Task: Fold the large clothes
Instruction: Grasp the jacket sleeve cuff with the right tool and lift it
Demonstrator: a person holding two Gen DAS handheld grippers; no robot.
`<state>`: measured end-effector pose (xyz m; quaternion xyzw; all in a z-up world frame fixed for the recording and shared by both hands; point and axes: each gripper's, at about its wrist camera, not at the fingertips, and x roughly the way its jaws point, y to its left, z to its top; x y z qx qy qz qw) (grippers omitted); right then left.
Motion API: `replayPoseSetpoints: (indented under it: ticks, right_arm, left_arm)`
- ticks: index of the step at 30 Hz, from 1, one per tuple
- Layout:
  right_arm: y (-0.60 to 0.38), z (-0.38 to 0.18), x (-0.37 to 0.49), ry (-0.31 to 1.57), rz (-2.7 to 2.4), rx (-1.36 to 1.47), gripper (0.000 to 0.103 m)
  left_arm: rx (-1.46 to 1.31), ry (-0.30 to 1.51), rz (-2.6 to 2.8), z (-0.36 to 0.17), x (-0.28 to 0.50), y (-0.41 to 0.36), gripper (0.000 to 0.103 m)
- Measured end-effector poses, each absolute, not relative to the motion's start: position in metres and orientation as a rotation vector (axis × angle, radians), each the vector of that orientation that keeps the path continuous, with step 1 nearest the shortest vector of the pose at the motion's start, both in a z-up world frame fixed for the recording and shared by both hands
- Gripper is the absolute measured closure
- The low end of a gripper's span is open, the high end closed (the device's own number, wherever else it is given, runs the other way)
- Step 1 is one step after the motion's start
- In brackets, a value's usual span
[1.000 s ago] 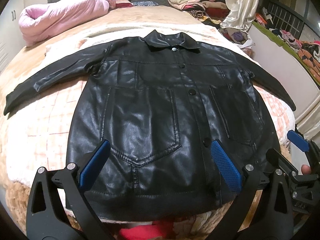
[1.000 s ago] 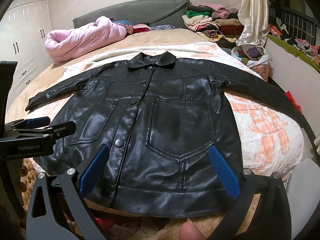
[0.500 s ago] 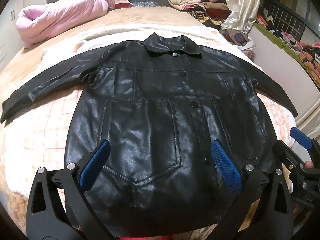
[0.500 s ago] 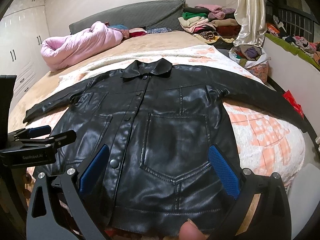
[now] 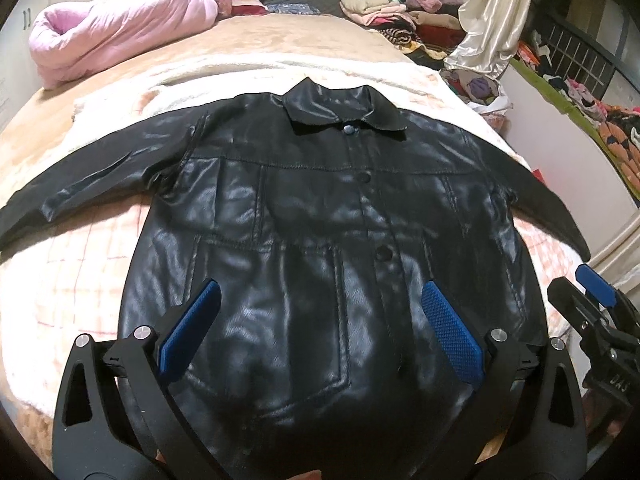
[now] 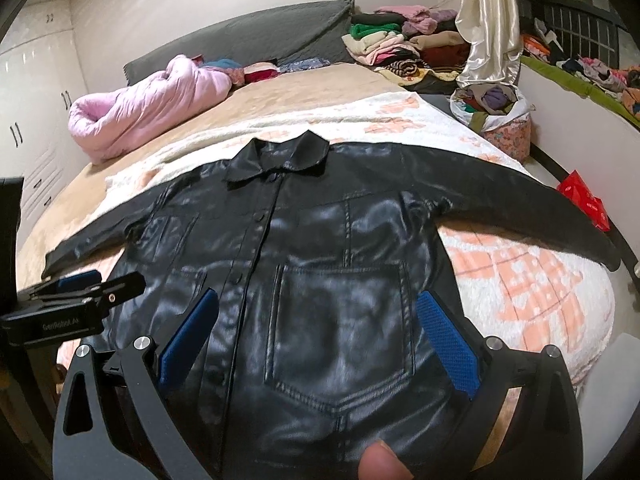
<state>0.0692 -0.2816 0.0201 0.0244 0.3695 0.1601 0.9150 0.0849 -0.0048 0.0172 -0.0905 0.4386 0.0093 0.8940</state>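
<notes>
Both jaws apart: left gripper point(image 5: 320, 336) & right gripper point(image 6: 316, 340) over jacket point(image 5: 320, 240) hem at bed point(image 5: 60, 280) near edge. Slick leather prob slips if pinched thin.

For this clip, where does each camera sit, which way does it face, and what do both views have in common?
Left wrist: on the left tool, low at the hem of the black jacket, facing up the bed toward the pink quilt; its own open blue pads frame the view, and the right tool shows at the right edge.
Right wrist: on the right tool, also at the hem, looking over the chest pocket; a fingertip shows at the bottom, and the left tool at the left.
Shared: jacket, quilt, folded clothes pile.
</notes>
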Motion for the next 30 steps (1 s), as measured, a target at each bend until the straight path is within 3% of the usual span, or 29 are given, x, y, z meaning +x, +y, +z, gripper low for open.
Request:
replayPoseSetpoints:
  ticks: [30]
  right_arm:
    - [-0.38, 0.031, 0.19, 0.738, 0.115, 0.294, 0.004]
  left_arm:
    - [-0.156, 0.951, 0.003, 0.023, 0.189, -0.076, 0.009]
